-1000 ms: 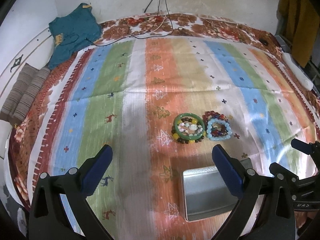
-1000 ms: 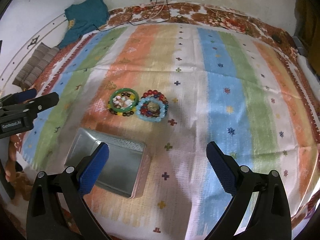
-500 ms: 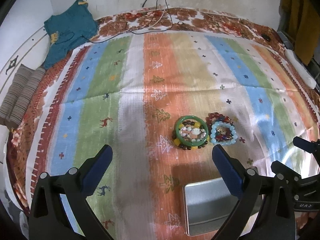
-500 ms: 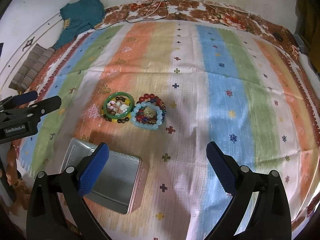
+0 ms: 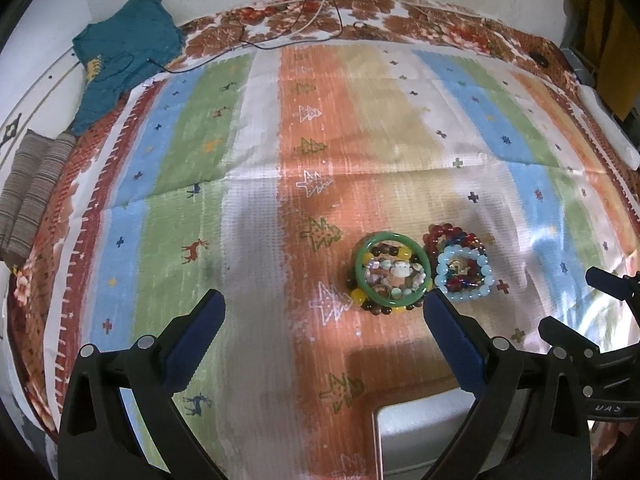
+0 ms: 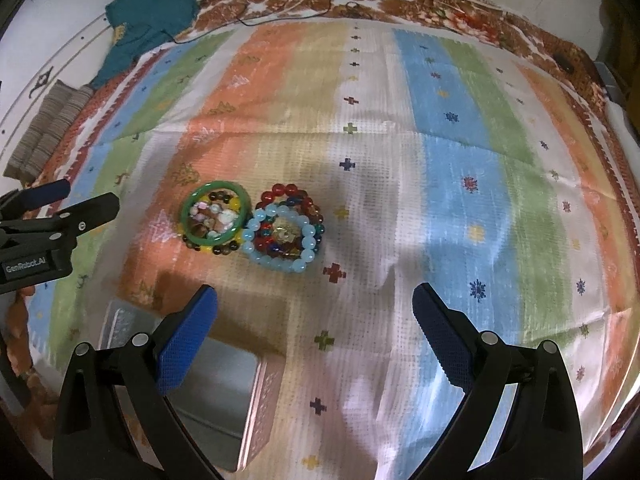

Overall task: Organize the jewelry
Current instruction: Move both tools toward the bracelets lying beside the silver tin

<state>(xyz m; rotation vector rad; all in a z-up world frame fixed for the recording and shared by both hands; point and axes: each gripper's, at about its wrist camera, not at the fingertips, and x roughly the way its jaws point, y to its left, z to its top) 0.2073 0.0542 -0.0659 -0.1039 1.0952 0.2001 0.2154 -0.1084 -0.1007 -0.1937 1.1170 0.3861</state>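
Observation:
Two heaps of bracelets lie side by side on the striped cloth. A green bangle (image 5: 393, 270) (image 6: 216, 214) tops the left heap, over brown and yellow beads. A light blue bead bracelet (image 5: 464, 276) (image 6: 282, 240) tops the right heap, over red beads. A silver metal tin (image 5: 436, 440) (image 6: 224, 388) lies nearer than the heaps. My left gripper (image 5: 320, 340) is open and empty, short of the bangle. My right gripper (image 6: 314, 336) is open and empty, short of the blue bracelet. The left gripper also shows at the left edge of the right wrist view (image 6: 44, 208).
A teal garment (image 5: 124, 56) and a folded striped cloth (image 5: 28, 188) lie at the far left of the bed. Cables (image 5: 312, 20) run along the far edge by the wall. A white bar-shaped object (image 5: 608, 128) lies at the right edge.
Both grippers have moved forward and lower toward the bracelets. The heaps look larger and the tin has slid toward the bottom of both views. Jaws stay open.

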